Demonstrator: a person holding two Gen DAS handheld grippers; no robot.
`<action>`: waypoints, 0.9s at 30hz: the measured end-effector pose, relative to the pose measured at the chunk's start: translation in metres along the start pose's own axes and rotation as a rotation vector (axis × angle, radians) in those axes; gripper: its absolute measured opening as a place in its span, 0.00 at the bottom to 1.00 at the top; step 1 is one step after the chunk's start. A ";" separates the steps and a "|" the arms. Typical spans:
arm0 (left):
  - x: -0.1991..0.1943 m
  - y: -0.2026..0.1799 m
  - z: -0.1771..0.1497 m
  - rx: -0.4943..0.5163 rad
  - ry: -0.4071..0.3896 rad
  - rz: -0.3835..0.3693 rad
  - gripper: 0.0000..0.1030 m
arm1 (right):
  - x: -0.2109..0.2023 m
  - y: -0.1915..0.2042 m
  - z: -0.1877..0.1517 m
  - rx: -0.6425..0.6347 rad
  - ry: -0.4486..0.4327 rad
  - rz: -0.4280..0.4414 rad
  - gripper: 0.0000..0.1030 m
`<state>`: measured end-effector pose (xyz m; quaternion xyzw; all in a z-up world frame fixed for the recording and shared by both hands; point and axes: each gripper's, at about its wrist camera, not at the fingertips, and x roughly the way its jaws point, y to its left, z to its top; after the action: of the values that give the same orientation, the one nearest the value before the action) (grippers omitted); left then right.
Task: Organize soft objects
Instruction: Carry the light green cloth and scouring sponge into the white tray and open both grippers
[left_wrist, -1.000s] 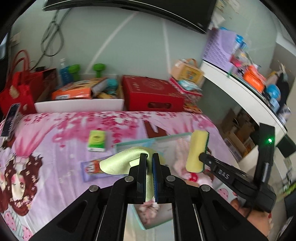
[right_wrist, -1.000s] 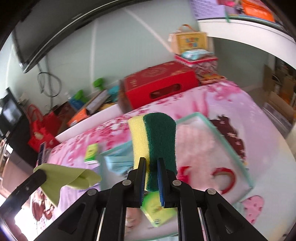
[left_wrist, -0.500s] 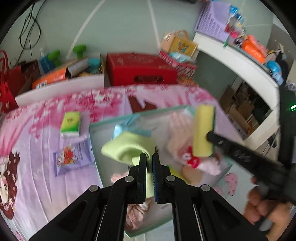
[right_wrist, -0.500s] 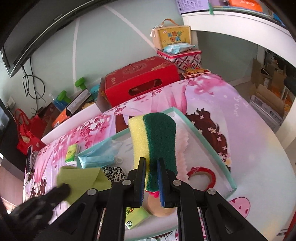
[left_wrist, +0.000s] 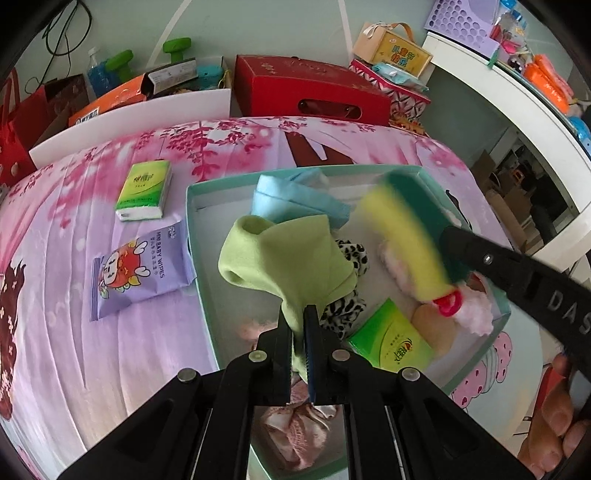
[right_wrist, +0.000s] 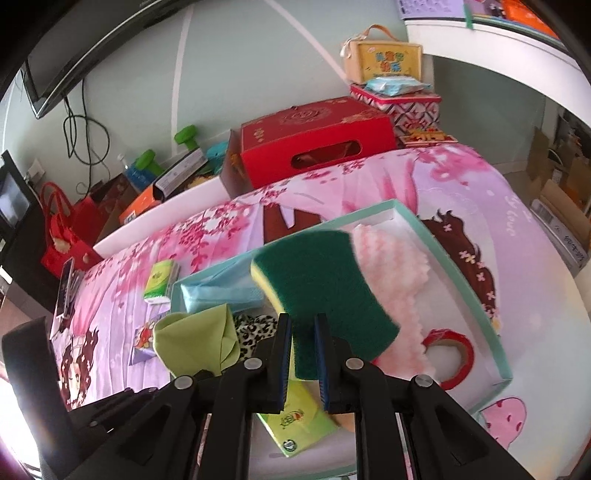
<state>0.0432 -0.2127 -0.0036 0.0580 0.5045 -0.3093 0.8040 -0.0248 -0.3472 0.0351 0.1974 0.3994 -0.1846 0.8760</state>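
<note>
Green cloth (left_wrist: 291, 258): light, limp, folds on itself; pinched at one lower edge by the left gripper (left_wrist: 298, 354), jaws closed tight on it, hanging over the tray (left_wrist: 195, 229). Likely to drape and snag; best held by a bunched fold.

Sponge (right_wrist: 325, 284): yellow foam with green scouring face, light, springy, rough; clamped at its short end by the right gripper (right_wrist: 303, 365), tilted above the tray's middle.

Tray contents, crowding the landing spots: blue face mask (left_wrist: 295, 203), leopard-print scrunchie (left_wrist: 347, 306), pink fluffy cloth (right_wrist: 391, 273), red tape roll (right_wrist: 450, 350), green tissue pack (left_wrist: 391, 341).

Outside the tray, on the bedspread (left_wrist: 74, 350): second tissue pack (left_wrist: 144, 190), baby wipes (left_wrist: 140, 269).
</note>
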 end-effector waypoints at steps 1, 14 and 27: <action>-0.001 0.001 0.000 -0.003 0.001 -0.001 0.06 | 0.003 0.002 -0.001 -0.005 0.013 0.000 0.14; -0.017 0.010 0.004 -0.035 -0.005 0.010 0.36 | 0.007 0.004 -0.001 -0.001 0.051 -0.033 0.14; -0.049 0.065 0.010 -0.181 -0.070 0.091 0.67 | -0.002 0.008 0.001 -0.017 0.050 -0.078 0.43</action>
<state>0.0724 -0.1427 0.0287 -0.0031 0.4990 -0.2275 0.8362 -0.0214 -0.3407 0.0385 0.1788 0.4300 -0.2102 0.8596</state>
